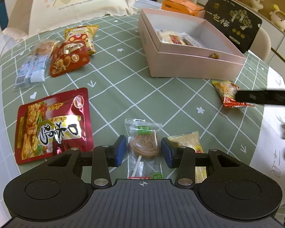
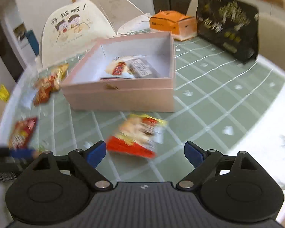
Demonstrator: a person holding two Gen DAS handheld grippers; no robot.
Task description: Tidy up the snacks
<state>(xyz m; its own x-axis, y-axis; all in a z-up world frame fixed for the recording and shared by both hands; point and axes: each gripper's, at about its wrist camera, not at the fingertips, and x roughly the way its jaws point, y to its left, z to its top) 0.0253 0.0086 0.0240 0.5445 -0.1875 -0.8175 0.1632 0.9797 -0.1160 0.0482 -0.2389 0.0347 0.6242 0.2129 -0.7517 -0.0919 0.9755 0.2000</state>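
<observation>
Straddling a wrapped lollipop (image 1: 143, 148), the left gripper (image 1: 143, 153) is held low over the near edge of the table (image 1: 123, 87), its blue pads spread on either side of the wrapper and not touching it, so a closing pinch looks to be lined up. The right gripper (image 2: 144, 153) is spread wide too, nothing clasped, and is aimed at a red and yellow snack packet (image 2: 136, 135) lying just in front of the pink box (image 2: 119, 98); that view is blurred. The open pink box (image 1: 192, 66) is set toward the far right of the table as the collecting place, and a few packets (image 1: 177, 38) are already lying in it. Other snacks are left loose along the left edge, among them a large red pouch (image 1: 53, 123), and a pale yellow packet (image 1: 190, 144) lies beside the lollipop
</observation>
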